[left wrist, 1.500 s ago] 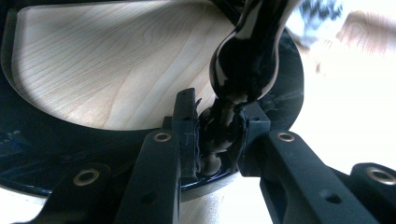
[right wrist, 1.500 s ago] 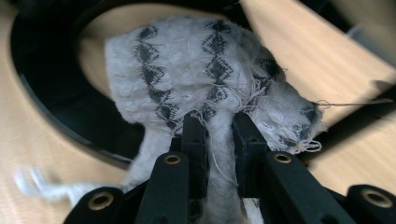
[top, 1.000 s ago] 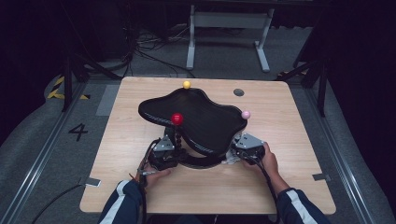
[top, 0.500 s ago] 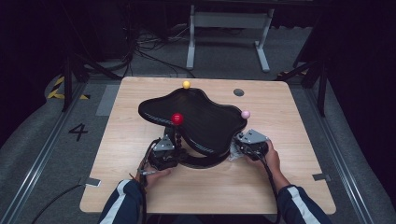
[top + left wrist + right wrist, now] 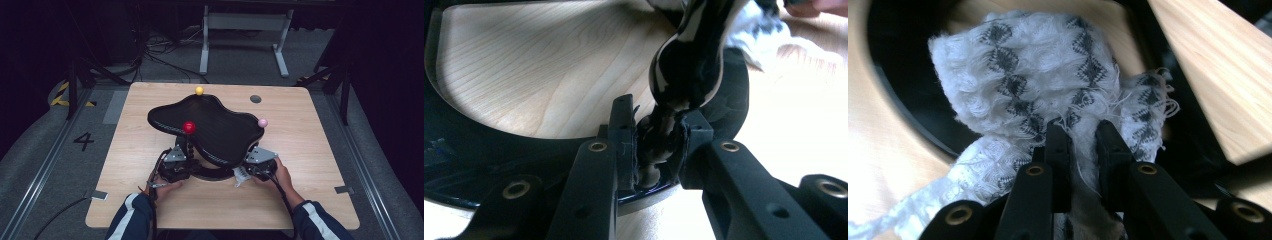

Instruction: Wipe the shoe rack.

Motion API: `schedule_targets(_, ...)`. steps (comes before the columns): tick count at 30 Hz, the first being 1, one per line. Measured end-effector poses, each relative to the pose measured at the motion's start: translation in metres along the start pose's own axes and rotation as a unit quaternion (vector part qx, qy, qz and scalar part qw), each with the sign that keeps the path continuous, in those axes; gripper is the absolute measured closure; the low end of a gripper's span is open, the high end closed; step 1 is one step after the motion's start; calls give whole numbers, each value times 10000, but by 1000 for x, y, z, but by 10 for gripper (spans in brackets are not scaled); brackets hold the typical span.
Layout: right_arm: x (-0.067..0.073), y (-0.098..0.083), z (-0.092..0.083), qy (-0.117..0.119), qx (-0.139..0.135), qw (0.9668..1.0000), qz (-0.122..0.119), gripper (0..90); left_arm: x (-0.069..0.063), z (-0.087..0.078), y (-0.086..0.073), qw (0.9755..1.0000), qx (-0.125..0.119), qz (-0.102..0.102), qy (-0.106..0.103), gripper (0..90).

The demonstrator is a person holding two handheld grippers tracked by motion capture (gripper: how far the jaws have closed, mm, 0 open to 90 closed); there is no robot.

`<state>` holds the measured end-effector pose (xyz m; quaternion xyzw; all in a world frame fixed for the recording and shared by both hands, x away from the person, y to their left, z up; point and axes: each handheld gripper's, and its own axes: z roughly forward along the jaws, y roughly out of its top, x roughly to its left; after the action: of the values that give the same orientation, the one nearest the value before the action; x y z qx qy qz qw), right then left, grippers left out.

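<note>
We've got the left gripper (image 5: pixel 658 145) clamped on a glossy black stem (image 5: pixel 659 150) of the black stand (image 5: pixel 210 127) — jaws pinching it from both sides, pads pressed tight w/ the stem running up between them and widening into a bulge just above the tips. Below the jaws sits the stand's curved black base ring (image 5: pixel 454 150), w/ bare wooden table (image 5: pixel 534 65) beyond it. In the high view that left gripper (image 5: pixel 176 167) sits at the stand's near-left edge, right below the red ball (image 5: pixel 189 127).

Our right gripper (image 5: pixel 1083 145) is nipping a white cloth w/ black diamond pattern (image 5: pixel 1038 85) — jaws nearly together, fabric bunched between the tips and ballooning out above them, a loose tail trailing to the lower left of the jaws. Cloth lies against the stand's dark curved rim just past the tips. From the high view the right gripper (image 5: pixel 260 165) is at the stand's near-right edge, w/ the cloth (image 5: pixel 241 175) poking out on its left side.

Yellow ball (image 5: pixel 199 90) at the far rim, pink ball (image 5: pixel 262 122) at the right rim, above the right gripper.
</note>
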<state>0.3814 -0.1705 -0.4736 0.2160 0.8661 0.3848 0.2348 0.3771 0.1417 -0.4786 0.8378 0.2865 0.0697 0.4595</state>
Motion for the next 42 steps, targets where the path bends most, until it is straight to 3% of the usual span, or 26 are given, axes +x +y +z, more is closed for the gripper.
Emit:
schedule_targets(5,16,7,4,73,-33,9998,-191,792,1,0,0,10000,-9,73,22,744)
schedule_targets(12,12,6,5,44,-86,9998,-178,794,0,0,0,10000,30,-34,10,744)
schedule_targets(24,-22,-8,9,-710,-16,9974,119,795,1,0,0,10000,19,32,-10,744)
schedule_targets(27,-31,-12,8,-838,19,9960,308,795,1,0,0,10000,19,46,-5,744)
schedule_targets(32,-42,-18,6,-899,2,9948,487,794,0,-1,0,10000,49,41,38,743)
schedule_targets(42,-42,-18,6,-1030,45,9933,518,798,0,-1,0,10000,68,40,41,743)
